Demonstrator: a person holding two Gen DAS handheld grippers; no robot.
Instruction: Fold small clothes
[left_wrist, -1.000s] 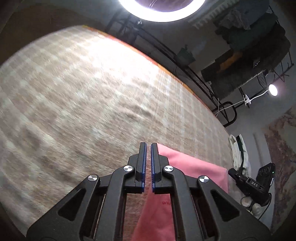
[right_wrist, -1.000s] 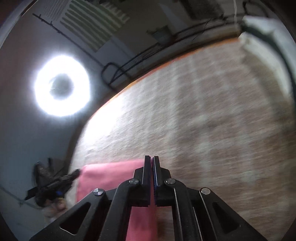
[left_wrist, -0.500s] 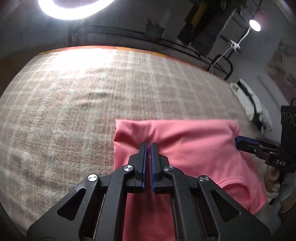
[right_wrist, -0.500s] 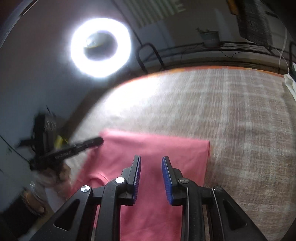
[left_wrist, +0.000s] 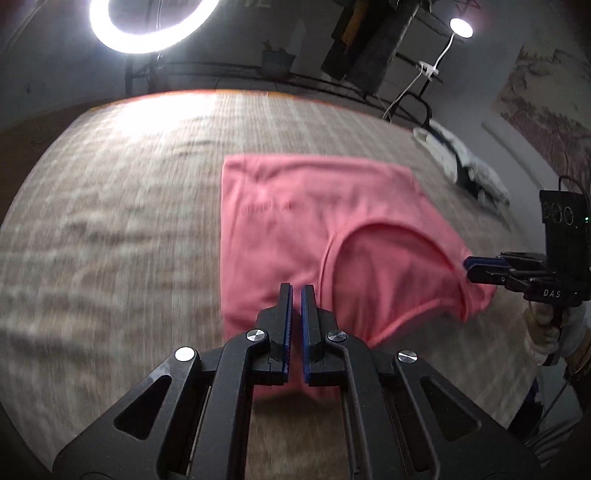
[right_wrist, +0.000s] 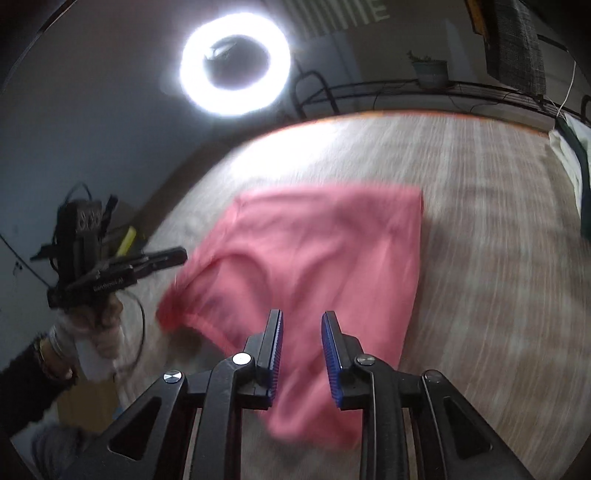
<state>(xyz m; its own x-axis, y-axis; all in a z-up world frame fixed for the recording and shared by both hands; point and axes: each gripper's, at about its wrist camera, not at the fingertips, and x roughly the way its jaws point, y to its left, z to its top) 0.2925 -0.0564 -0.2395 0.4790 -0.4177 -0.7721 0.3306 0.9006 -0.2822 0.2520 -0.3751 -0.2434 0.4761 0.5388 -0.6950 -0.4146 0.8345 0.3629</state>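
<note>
A pink sleeveless top (left_wrist: 317, 229) lies spread on the beige checked cloth (left_wrist: 110, 229); it also shows in the right wrist view (right_wrist: 325, 258). My left gripper (left_wrist: 296, 291) hovers over the top's near edge with its jaws almost together and nothing between them. My right gripper (right_wrist: 300, 321) is open and empty above the top's near part. The right gripper also shows in the left wrist view (left_wrist: 476, 267) beside the top's right corner. The left gripper shows in the right wrist view (right_wrist: 173, 256) at the top's left edge.
A white and dark pile of clothes (left_wrist: 461, 166) lies at the far right of the cloth. A ring light (left_wrist: 147, 22) and a rack of dark garments (left_wrist: 373, 48) stand behind the surface. The cloth's orange far edge (left_wrist: 295, 96) borders the surface.
Both grippers have pulled back from the pink top, which now lies spread flat. The right gripper let go and opened; the left jaws stay nearly closed but no longer grip cloth.
</note>
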